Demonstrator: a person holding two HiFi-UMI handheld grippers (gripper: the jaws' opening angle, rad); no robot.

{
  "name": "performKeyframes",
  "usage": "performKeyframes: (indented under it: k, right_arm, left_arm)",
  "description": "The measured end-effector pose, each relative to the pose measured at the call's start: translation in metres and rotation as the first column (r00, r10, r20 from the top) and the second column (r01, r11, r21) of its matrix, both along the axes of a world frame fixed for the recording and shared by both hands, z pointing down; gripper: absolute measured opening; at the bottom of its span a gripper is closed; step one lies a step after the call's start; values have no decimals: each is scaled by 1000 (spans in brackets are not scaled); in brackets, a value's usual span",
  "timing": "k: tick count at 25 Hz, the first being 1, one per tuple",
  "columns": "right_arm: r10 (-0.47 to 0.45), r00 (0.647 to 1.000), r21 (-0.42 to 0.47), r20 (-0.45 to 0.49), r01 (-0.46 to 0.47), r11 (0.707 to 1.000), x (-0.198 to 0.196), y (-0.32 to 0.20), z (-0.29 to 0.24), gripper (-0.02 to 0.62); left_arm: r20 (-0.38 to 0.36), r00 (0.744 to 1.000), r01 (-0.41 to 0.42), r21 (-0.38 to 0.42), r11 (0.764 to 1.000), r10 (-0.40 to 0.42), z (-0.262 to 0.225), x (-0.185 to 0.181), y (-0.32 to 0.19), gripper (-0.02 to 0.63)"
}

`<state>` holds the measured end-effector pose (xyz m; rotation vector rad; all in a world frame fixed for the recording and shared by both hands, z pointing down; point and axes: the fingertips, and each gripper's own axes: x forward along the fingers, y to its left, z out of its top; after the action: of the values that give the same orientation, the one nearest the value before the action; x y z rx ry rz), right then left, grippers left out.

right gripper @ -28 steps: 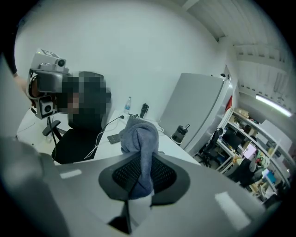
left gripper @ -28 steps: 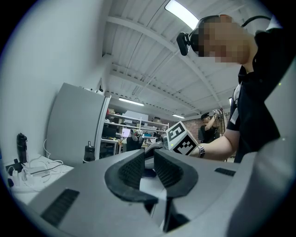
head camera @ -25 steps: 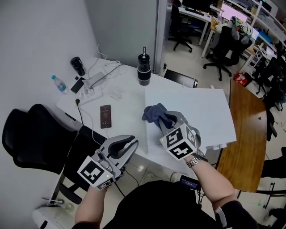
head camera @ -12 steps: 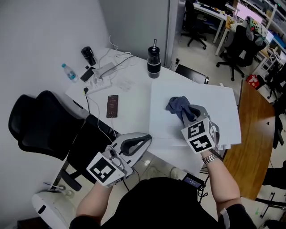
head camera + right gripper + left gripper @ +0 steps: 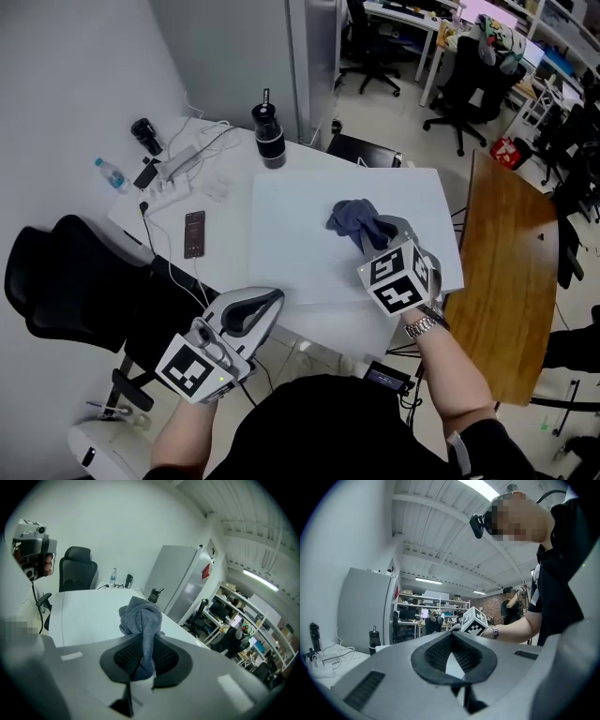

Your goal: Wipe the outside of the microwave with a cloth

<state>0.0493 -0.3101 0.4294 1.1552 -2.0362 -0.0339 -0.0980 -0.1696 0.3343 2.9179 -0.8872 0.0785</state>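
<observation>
Beyond the cloth [image 5: 352, 217] pinched by right tongs [image 5: 377, 236] stands a bottle [image 5: 270, 141]; left tongs [image 5: 260, 302] clenched.

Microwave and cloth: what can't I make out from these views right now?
Microwave: head view shows only its white top; door and sides hidden beneath.
Cloth: right gripper covers its near end; contact with the top unclear in both views.
Phone: too small to read in head view.

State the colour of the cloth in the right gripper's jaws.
Plain blue-grey; the cloth shows best in the right gripper view.
</observation>
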Motion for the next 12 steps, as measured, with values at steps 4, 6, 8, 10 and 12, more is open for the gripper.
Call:
performKeyframes:
  k: [4, 6, 8, 10, 12]
  right_arm:
    - [24, 1000, 1, 1, -24, 1000, 38, 4, -1, 49]
    - [33, 999, 2, 3, -33, 999, 57, 6, -1, 49]
    - [43, 999, 1, 8, -43, 999, 76, 7, -2, 49]
    - [55, 998, 1, 13, -55, 998, 95, 8, -3, 49]
    - [67, 998, 4, 19, -67, 998, 112, 9, -3, 49]
  left_arm:
    - [6, 1000, -5, 24, 1000, 5, -5, 30, 3, 5]
    - [-3, 1000, -5, 55, 998, 5, -10, 46, 3, 5]
    - [1, 1000, -7, 58, 998, 7, -11, 62, 5, 5]
    - [15, 1000, -13, 45, 999, 12, -10, 77, 7, 5]
    - [23, 1000, -17, 40, 999, 16, -9, 90, 9, 5]
